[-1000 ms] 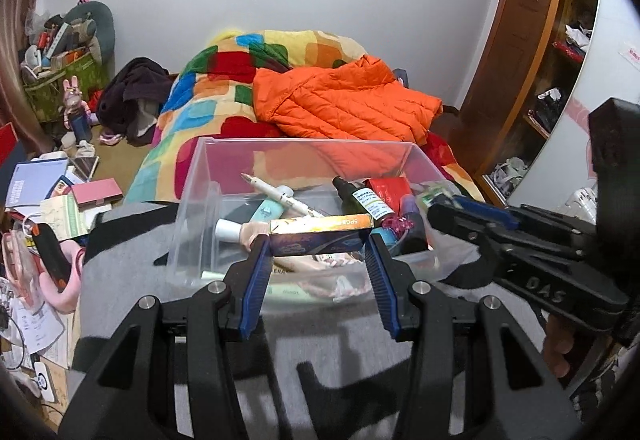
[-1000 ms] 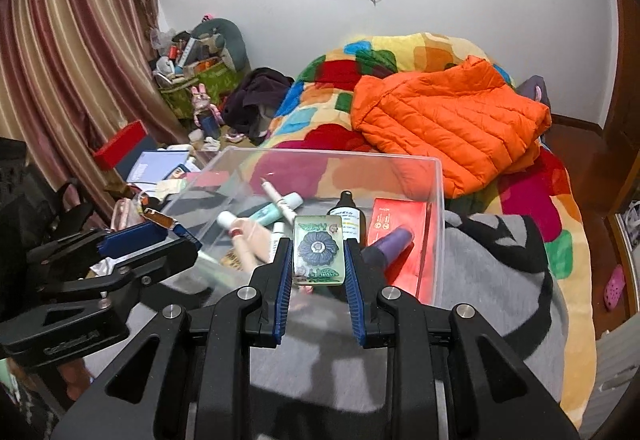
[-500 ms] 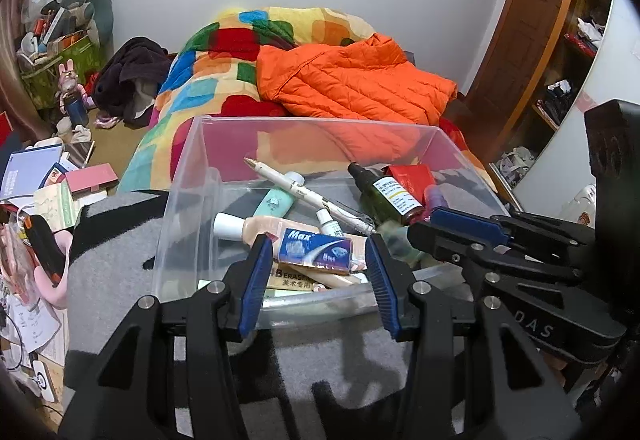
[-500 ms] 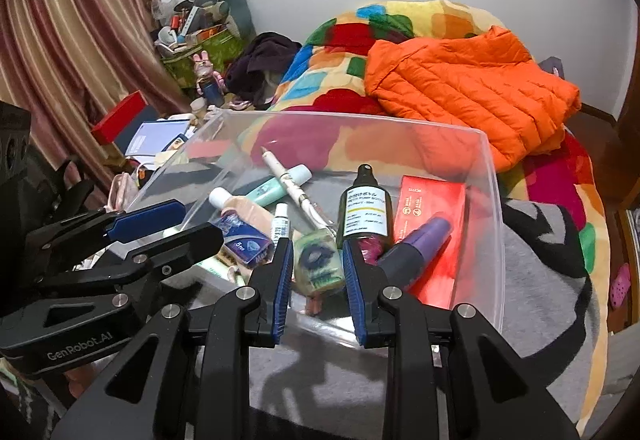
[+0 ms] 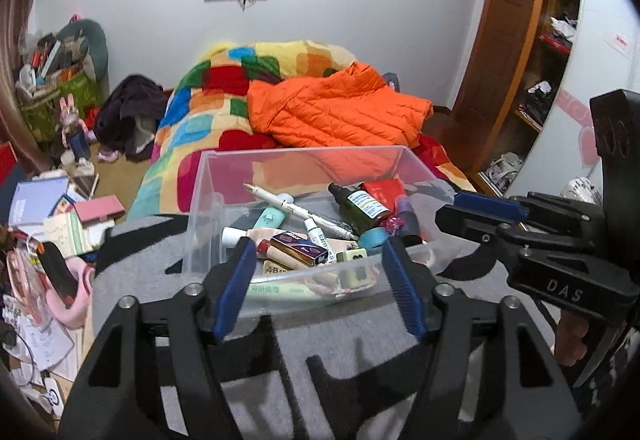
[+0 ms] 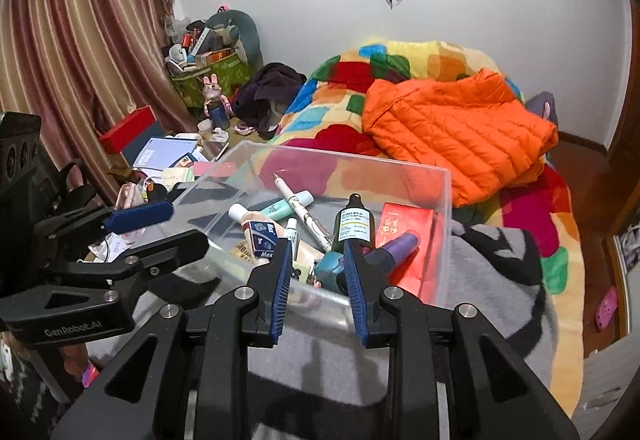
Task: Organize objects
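A clear plastic bin (image 5: 304, 153) (image 6: 348, 161) rests on a grey cloth and holds several cosmetics. Among them are a dark dropper bottle (image 5: 362, 204) (image 6: 354, 226), a red box (image 6: 404, 224), a purple bottle (image 6: 394, 248) and a white pen (image 5: 280, 200). The blue Max box (image 5: 304, 248) (image 6: 262, 236) lies loose in the bin. The green tin (image 6: 330, 269) lies there too. My left gripper (image 5: 319, 264) hovers at the bin's near rim, jaws opening, nothing between them. My right gripper (image 6: 317, 260) hangs beside it, jaws opening; the tin sits below the fingers, not pressed.
An orange jacket (image 5: 336, 112) lies on a colourful blanket (image 6: 400, 60) behind the bin. Books, boxes and a bag crowd the floor at the left (image 5: 52, 208). A wooden shelf unit (image 5: 532, 80) stands at the right. Grey cloth (image 5: 340, 352) spreads under both grippers.
Both grippers dipped over the bin, then let go. The blue box and the green tin dropped among the cosmetics. Both pairs of jaws stand wider and sit back at the near rim.
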`<act>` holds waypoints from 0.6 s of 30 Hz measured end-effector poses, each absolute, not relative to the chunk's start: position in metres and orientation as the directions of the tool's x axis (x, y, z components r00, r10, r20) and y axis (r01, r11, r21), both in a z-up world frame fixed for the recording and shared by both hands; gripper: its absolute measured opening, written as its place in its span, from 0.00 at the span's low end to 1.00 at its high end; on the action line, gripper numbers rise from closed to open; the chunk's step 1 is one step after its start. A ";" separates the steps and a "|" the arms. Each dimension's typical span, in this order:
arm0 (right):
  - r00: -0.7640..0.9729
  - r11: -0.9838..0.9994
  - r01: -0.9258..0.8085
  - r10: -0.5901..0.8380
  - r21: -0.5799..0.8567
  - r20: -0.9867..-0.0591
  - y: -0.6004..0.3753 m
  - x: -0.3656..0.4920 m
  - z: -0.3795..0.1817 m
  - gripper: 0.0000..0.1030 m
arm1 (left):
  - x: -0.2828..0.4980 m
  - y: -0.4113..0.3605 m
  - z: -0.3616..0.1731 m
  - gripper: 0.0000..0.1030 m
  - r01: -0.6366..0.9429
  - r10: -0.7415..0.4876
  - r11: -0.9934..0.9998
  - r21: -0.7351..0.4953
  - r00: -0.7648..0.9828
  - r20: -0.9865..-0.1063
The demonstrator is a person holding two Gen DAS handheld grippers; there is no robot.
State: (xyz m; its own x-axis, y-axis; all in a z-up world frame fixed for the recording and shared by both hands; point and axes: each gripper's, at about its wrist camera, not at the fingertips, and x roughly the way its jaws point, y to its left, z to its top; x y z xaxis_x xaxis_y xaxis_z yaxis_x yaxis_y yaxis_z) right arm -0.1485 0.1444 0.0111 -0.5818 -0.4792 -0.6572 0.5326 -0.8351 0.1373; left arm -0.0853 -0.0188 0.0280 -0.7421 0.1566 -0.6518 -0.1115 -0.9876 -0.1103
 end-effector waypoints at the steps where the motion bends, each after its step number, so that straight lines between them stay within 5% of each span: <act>1: -0.589 -0.837 0.531 -0.475 0.130 -0.654 0.146 -0.145 0.013 0.34 | -0.080 -0.018 0.030 0.66 -0.119 0.157 -0.988 -0.103 -0.747 -0.647; 4: -0.609 -0.839 0.531 -0.474 0.117 -0.636 0.153 -0.134 0.016 0.52 | -0.067 -0.015 0.033 0.73 -0.132 0.161 -0.987 -0.093 -0.757 -0.633; 8: -0.622 -0.837 0.535 -0.482 0.115 -0.617 0.158 -0.121 0.018 0.64 | -0.053 -0.011 0.034 0.82 -0.138 0.153 -0.988 -0.072 -0.775 -0.613; 18: -0.606 -0.838 0.528 -0.485 0.138 -0.630 0.168 -0.104 0.005 0.68 | -0.038 -0.011 0.019 0.89 -0.123 0.163 -0.987 -0.108 -0.761 -0.628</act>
